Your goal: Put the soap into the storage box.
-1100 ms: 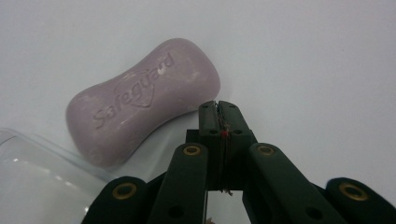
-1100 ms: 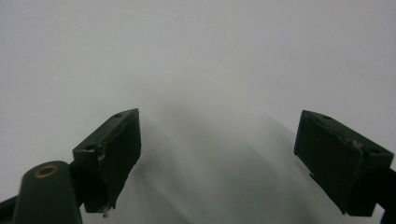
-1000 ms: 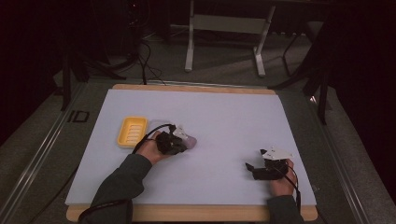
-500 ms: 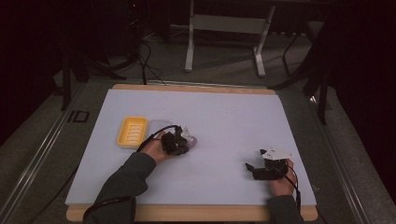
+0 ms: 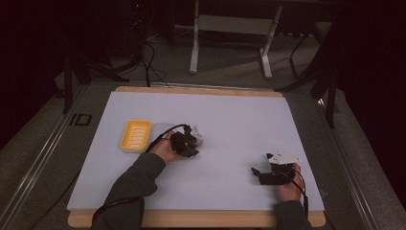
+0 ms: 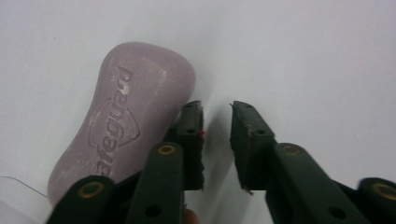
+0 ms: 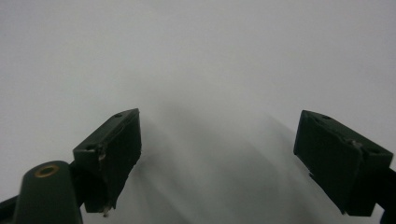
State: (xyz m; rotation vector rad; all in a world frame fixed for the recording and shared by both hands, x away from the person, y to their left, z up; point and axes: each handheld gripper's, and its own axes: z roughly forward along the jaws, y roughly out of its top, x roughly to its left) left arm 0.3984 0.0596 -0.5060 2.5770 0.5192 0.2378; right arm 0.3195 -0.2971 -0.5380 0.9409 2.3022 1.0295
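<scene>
A pale lilac bar of soap (image 6: 123, 126) with embossed lettering lies flat on the white table sheet (image 5: 230, 124). In the left gripper view it lies just left of my left gripper (image 6: 216, 109), against the outer side of the left jaw. That gripper's jaws have just been opening and now stand a narrow gap apart with nothing between them. In the high view my left gripper (image 5: 187, 142) sits at the sheet's left middle, with the soap (image 5: 199, 139) at its tip. My right gripper (image 7: 219, 122) is wide open over bare sheet; it rests at the near right (image 5: 261, 173).
A yellow ribbed soap dish (image 5: 136, 135) stands just left of the left hand. The wooden table edge (image 5: 191, 219) runs along the front. Metal stand legs (image 5: 194, 43) and cables lie on the floor beyond the table.
The left hand has edged slightly to the right by the soap. The right hand has stayed where it was.
</scene>
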